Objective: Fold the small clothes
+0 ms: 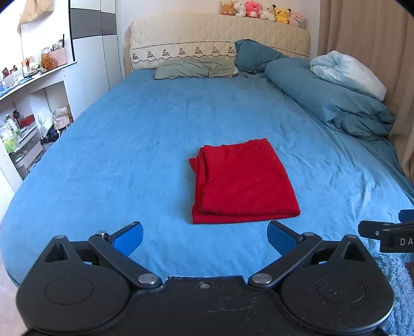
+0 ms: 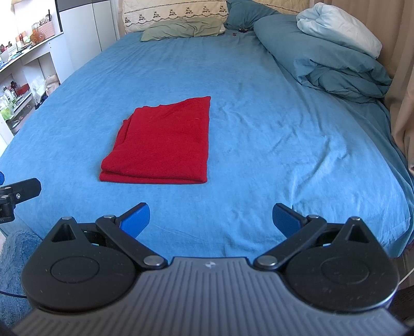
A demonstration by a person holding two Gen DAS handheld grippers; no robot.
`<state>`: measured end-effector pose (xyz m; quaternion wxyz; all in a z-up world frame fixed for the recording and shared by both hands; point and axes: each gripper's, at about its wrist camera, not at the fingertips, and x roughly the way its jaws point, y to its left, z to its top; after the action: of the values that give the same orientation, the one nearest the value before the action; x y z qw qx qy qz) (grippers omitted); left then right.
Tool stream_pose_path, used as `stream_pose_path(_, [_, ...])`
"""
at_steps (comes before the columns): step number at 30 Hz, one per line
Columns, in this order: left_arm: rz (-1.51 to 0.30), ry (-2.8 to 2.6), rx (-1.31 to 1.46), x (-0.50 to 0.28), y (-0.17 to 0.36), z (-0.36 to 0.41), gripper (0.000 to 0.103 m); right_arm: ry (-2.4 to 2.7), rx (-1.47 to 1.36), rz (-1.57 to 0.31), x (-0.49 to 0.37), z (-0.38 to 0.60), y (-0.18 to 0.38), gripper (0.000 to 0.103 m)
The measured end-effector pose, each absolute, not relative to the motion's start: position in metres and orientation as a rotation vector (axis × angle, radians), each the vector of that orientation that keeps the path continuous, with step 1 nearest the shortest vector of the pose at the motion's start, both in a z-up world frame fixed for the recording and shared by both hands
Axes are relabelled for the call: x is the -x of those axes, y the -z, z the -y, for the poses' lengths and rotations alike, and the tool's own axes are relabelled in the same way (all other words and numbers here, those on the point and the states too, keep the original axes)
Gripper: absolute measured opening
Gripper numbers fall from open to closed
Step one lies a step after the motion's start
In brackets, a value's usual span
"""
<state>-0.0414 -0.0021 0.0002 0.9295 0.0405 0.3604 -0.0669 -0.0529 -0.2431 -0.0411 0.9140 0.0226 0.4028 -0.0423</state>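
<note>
A red cloth (image 1: pixel 244 182) lies folded into a neat rectangle on the blue bed sheet (image 1: pixel 129 144), with its layered edges at the left and near sides. It also shows in the right wrist view (image 2: pixel 163 144). My left gripper (image 1: pixel 204 237) is open and empty, hovering near the bed's front edge, just short of the cloth. My right gripper (image 2: pixel 211 219) is open and empty, to the right of the cloth and nearer the front edge. Part of the right gripper (image 1: pixel 388 232) shows at the left view's right edge.
Pillows (image 1: pixel 196 67) and a headboard (image 1: pixel 220 36) with plush toys (image 1: pixel 261 10) are at the far end. A rolled blue duvet (image 1: pixel 336 98) lies along the right side by a curtain (image 1: pixel 362 31). White shelves (image 1: pixel 28 108) with clutter stand left. A blue rug (image 2: pixel 13 258) lies below.
</note>
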Motion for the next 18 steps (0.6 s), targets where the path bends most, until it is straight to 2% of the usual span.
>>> stream_pose_path(18, [-0.737, 0.135, -0.064, 0.0397, -0.0018, -0.0021, 0.103, 0.09, -0.046, -0.829, 0.0532, 0.2415, 0.0413, 0.103])
